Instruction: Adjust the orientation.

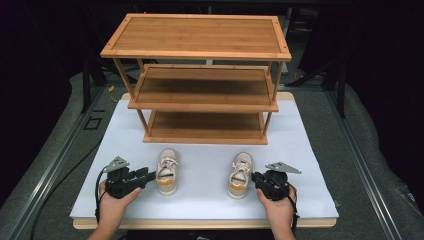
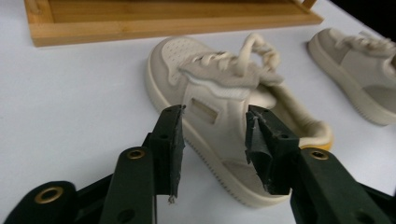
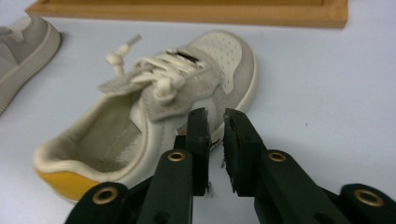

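Observation:
Two cream sneakers with orange heels stand side by side on the white board, toes toward the rack. The left shoe has my left gripper at its outer side. That gripper's jaws stand wide apart with the shoe's side wall between them, and the pads do not press on it. Just right of the right shoe sits my right gripper. Its jaws stand a narrow gap apart with nothing between them.
A three-tier bamboo shoe rack stands at the back of the board, its bottom shelf just beyond the shoes. Each gripper view also catches the other shoe. Dark floor and metal rails surround the board.

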A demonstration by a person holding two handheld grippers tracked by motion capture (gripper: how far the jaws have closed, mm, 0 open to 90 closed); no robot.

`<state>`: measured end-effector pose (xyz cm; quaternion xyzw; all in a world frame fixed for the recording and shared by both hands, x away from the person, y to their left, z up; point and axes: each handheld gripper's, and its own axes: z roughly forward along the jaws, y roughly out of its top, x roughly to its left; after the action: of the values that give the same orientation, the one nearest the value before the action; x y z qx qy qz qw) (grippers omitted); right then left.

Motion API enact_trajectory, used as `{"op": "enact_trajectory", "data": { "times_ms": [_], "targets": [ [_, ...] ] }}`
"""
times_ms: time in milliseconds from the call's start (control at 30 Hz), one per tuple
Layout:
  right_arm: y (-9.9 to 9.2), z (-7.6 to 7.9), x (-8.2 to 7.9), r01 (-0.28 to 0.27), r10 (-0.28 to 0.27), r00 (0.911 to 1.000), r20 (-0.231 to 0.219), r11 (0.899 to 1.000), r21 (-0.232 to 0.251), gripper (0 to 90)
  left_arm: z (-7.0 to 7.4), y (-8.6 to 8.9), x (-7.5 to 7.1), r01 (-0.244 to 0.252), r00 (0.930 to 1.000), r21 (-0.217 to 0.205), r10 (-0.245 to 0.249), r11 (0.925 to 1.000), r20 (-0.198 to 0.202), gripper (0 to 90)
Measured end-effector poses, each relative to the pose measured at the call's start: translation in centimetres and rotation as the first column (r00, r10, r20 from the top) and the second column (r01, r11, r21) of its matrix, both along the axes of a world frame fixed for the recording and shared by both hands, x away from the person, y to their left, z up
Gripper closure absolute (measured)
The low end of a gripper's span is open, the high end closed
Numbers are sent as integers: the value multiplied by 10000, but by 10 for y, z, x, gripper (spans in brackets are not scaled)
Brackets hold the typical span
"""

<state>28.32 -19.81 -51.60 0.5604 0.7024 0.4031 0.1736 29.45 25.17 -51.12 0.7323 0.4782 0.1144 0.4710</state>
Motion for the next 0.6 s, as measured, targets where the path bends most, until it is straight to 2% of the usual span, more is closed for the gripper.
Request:
{"op": "enact_trajectory", "data": {
  "times_ms": [100,200,267,400,467,600],
  "targets": [
    [6,7,-6,26,-31,9987,502,9999,116,738,2,-2,0,85,9999,-157,-83,9998,87,531],
    [14,12,-11,71,-56,9952,976,9999,-155,716,2,-6,3,84,9999,-185,-81,9998,128,510],
    [16,13,-12,165,-141,9950,993,9996,-229,698,2,-9,5,50,9999,-135,-48,9999,121,503],
    [13,14,-13,307,-335,9930,1131,9992,264,654,0,-14,10,-10,10000,-62,11,10000,80,490],
    [12,15,-13,168,-226,9933,1138,9985,512,635,-2,-16,12,3,10000,-38,-3,10000,-23,487],
    [21,11,-11,-49,22,9951,991,9996,263,595,-5,-22,15,114,9998,57,-112,9999,-188,484]
  ]
}}
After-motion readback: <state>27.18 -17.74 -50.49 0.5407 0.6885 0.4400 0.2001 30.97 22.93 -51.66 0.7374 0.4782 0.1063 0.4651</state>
